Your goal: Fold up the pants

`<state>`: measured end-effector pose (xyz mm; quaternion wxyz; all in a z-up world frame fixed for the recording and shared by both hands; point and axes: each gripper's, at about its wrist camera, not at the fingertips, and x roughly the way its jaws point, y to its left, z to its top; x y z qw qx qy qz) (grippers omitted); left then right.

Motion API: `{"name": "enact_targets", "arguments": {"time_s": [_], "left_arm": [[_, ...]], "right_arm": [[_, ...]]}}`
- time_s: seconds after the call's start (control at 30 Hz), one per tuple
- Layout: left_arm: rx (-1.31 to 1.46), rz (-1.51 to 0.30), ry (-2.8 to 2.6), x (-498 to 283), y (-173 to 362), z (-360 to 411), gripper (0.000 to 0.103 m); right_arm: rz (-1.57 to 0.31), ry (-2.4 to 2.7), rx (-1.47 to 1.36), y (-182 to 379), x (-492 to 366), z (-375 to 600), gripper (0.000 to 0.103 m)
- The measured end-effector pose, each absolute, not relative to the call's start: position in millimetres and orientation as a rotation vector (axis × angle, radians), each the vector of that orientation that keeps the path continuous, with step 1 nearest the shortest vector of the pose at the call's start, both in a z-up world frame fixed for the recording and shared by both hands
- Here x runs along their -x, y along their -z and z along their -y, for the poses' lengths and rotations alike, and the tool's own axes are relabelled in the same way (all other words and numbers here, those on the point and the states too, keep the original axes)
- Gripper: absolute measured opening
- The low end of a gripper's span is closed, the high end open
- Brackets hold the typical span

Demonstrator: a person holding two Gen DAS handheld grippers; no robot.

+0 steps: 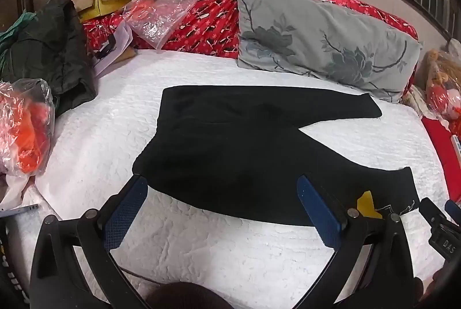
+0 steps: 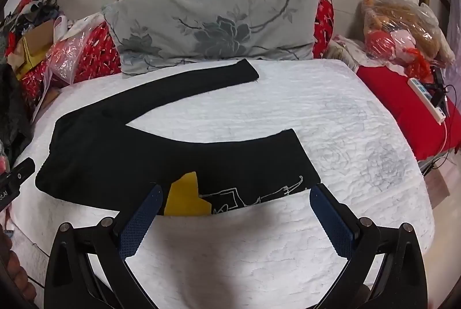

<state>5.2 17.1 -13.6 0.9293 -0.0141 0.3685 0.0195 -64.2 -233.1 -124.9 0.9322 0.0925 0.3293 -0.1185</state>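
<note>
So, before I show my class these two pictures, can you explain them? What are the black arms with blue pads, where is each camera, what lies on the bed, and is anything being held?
There is no robot: a person holds a hand tool in each hand, each with two fingers and a camera looking along them. One picture comes from the left gripper, the other from the right gripper. Both are wide open and hold nothing. Black pants lie flat on the white bedspread, legs spread apart, the near leg bearing a yellow patch. A grey flowered pillow leans behind them.
</note>
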Motion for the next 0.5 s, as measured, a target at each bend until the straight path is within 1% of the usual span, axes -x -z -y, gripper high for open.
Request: {"name": "enact_targets", "arguments": {"time_s": [0.5], "left_arm": [[0.020,-0.768,-0.018,-5.6,18.5,-19.6,0.103]], "right_arm": [[-0.644,0.253,-0.141,114.9,65.9,234.1,0.103]]}}
